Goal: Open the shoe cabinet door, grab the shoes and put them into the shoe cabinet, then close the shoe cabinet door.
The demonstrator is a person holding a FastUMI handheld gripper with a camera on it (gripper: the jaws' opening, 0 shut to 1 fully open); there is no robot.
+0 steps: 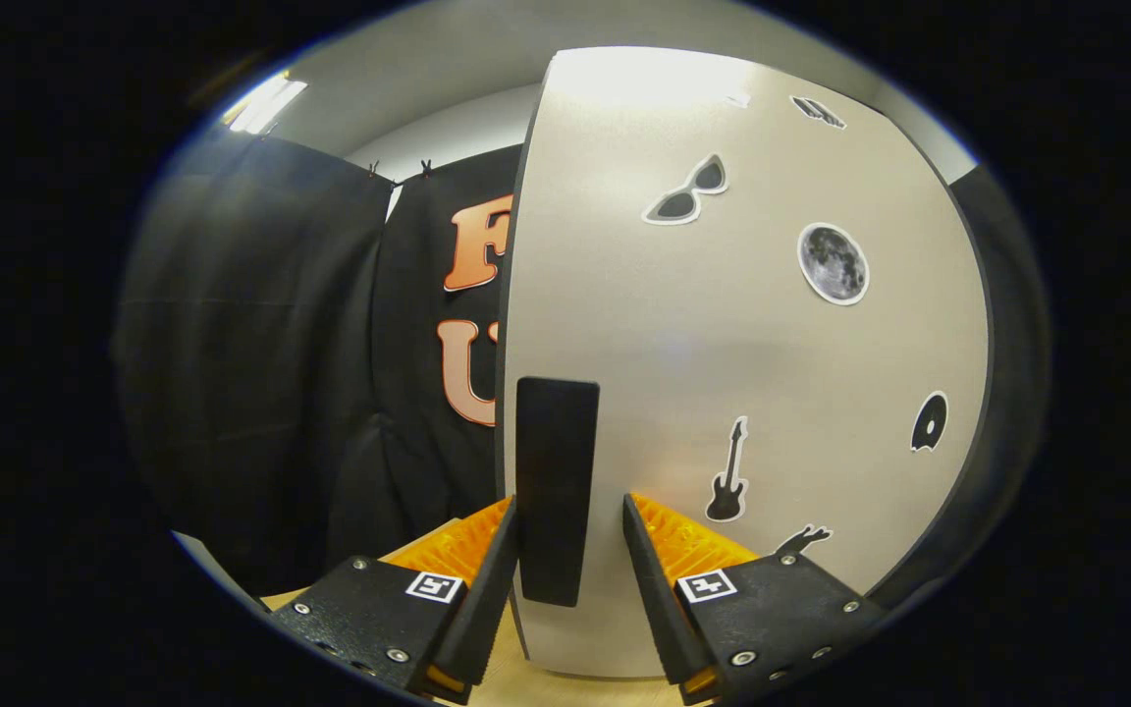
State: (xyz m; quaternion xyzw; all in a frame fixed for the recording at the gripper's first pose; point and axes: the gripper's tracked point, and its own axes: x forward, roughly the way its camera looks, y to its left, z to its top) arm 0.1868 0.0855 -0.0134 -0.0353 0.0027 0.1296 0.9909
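Gripper (569, 550) fingers apart, straddling black handle (556, 489) on cabinet door (723, 334), not yet clamped. Likely door-opening step; next: close on handle, swing door.

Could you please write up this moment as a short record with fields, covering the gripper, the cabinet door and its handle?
gripper: jaws open, one on each side of the door handle, a gap visible on the right side
door handle: black upright bar, near the door's left edge, between the jaws
shoe cabinet door: pale grey panel, close ahead of the jaws
stickers: sunglasses, moon, guitar
surface below: light wood floor
task stage: handle lined up for a grasp; whether the door is open cannot be told
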